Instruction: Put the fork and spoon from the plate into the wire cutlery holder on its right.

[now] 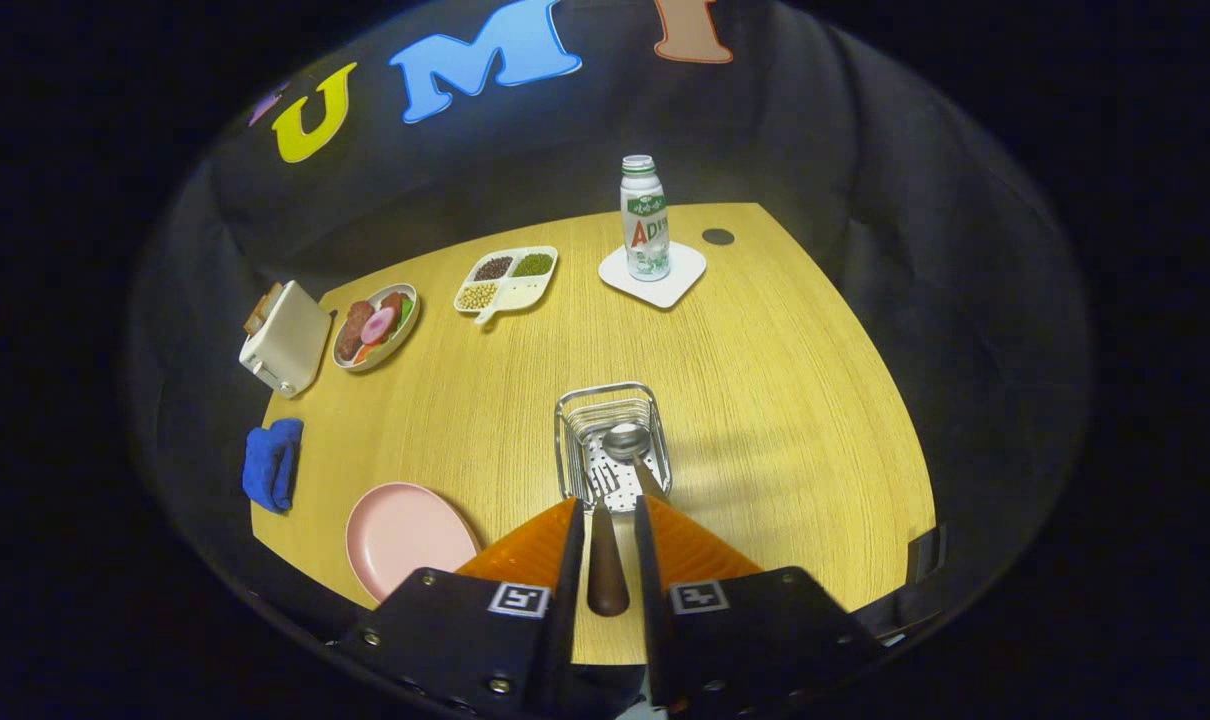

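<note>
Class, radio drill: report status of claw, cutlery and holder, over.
Claw shut on fork, tines over wire cutlery holder. Spoon already in holder. Pink plate bare, left of holder. Nothing in the way.

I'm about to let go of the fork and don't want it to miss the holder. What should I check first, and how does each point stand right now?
1. Fork between the gripper fingers: ok, handle sits in the gap.
2. Both fingers pressing on it: cannot tell.
3. Tines over the wire cutlery holder: ok, they reach over its near edge.
4. Spoon already in the holder: ok.
5. Pink plate cleared of cutlery: ok.
6. Holder upright on the table: ok.
</note>
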`<state>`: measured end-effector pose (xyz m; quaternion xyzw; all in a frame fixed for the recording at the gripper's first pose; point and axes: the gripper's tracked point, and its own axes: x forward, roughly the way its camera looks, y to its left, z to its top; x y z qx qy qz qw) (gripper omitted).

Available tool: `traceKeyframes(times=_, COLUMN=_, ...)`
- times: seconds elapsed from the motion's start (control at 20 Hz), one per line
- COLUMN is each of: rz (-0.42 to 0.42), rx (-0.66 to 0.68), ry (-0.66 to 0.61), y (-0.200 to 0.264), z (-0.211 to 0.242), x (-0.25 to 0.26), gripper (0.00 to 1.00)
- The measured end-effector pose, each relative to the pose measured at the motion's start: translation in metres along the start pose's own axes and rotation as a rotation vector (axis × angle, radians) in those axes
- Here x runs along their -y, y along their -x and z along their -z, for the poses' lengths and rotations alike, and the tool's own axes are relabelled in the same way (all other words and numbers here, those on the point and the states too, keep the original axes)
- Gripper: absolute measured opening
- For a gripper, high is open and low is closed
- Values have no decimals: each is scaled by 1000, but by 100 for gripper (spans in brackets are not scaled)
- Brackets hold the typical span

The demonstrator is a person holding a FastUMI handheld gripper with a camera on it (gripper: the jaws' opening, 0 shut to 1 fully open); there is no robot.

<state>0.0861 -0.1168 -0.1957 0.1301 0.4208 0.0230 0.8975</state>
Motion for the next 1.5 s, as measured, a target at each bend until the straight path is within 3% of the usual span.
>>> traceKeyframes(times=0.05, rz=10, rx=11, ry=14, y=1, z=0, x=1, gripper=42)
traceKeyframes(times=0.2, rz=14, rx=59, ry=19, y=5, z=-10, x=-1, gripper=42)
traceKeyframes(times=0.45, rz=-5, rx=278, ry=22, y=38, z=-56, x=-17, gripper=42)
traceKeyframes(times=0.75, rz=2, rx=669, ry=114, y=127, z=-140, x=-46, gripper=42)
traceKeyframes(times=1.0, rz=60, rx=969, ry=163, y=206, z=-175, x=-59, gripper=41)
traceKeyframes(times=1.15, rz=83, rx=1035, ry=169, y=228, z=-174, x=-59, gripper=41)
traceKeyframes(times=1.5, rz=107, rx=1032, ry=156, y=240, z=-167, x=-57, gripper=41)
